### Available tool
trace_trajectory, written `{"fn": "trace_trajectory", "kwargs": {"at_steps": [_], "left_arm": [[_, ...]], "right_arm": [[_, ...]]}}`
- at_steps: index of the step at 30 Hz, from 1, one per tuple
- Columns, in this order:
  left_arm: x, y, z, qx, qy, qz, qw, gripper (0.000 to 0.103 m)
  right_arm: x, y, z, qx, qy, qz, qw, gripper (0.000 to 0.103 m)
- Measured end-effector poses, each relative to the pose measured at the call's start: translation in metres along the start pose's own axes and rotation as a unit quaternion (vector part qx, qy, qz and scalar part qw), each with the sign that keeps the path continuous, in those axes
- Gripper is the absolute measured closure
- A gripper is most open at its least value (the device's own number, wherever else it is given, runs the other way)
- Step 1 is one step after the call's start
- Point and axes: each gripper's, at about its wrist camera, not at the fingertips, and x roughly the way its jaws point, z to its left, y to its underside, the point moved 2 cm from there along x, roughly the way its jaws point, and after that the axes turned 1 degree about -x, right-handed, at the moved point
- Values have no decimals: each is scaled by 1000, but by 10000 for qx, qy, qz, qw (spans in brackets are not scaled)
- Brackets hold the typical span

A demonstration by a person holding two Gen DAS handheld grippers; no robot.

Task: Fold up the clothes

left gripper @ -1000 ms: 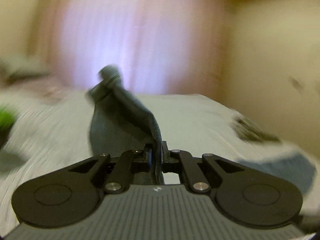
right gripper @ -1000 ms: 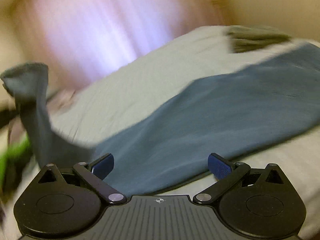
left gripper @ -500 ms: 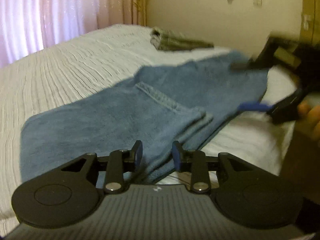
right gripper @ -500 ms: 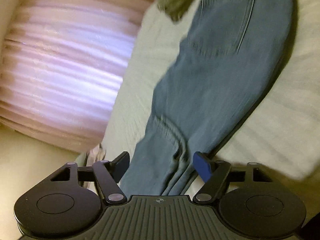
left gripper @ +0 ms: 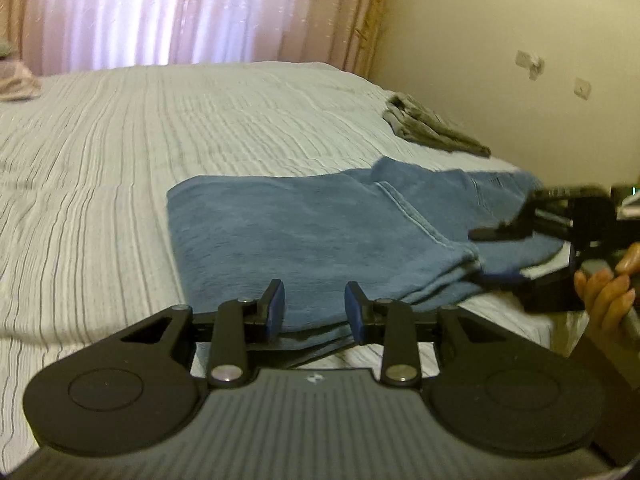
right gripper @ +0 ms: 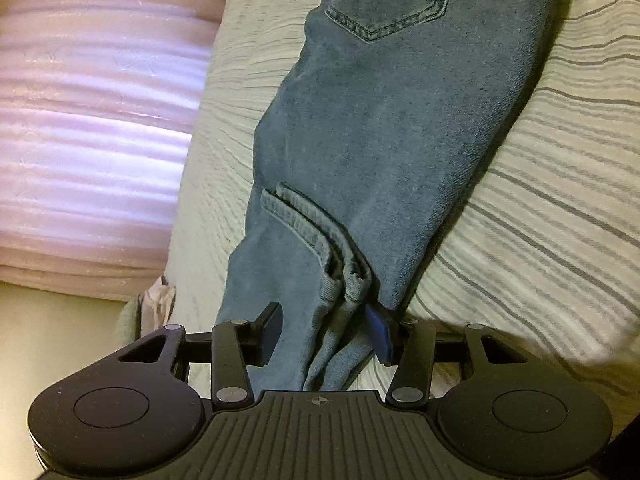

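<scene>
Folded jeans (left gripper: 304,236) at the bed's (left gripper: 120,152) near edge.
Left gripper (left gripper: 315,312) released, jaws clear of the denim; right gripper (right gripper: 326,330) closing around the bunched hems.

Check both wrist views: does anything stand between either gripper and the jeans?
Nothing visible. The left gripper is open at the near edge of the jeans; the right gripper's jaws are closing around the bunched hems.

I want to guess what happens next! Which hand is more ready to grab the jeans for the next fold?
Probably the right. The right gripper has the stacked hems of the jeans between its closing jaws. The left gripper is open at the near edge, with nothing clearly between its jaws.
</scene>
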Motion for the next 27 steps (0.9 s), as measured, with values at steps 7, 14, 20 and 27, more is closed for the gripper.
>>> {"fn": "trace_trajectory", "kwargs": {"at_steps": [7,14,20,27], "left_arm": [[1,0,12,-362,82,-40,9993,76],[-2,-14,13,-451,215,-153,9986,77],[26,-4,10,-349,128,283,9989,79],[29,-3,16,-375,44,411,9984,83]], "right_arm": [[1,19,35,-1604,25,-637,9850,97],[-26,13,21,-2247,663,-1309,9633,98],[-25,9,6,-1929,475,-1189,9728,98],[-16,19,2,-2251,1013,-994,9639,97]]}}
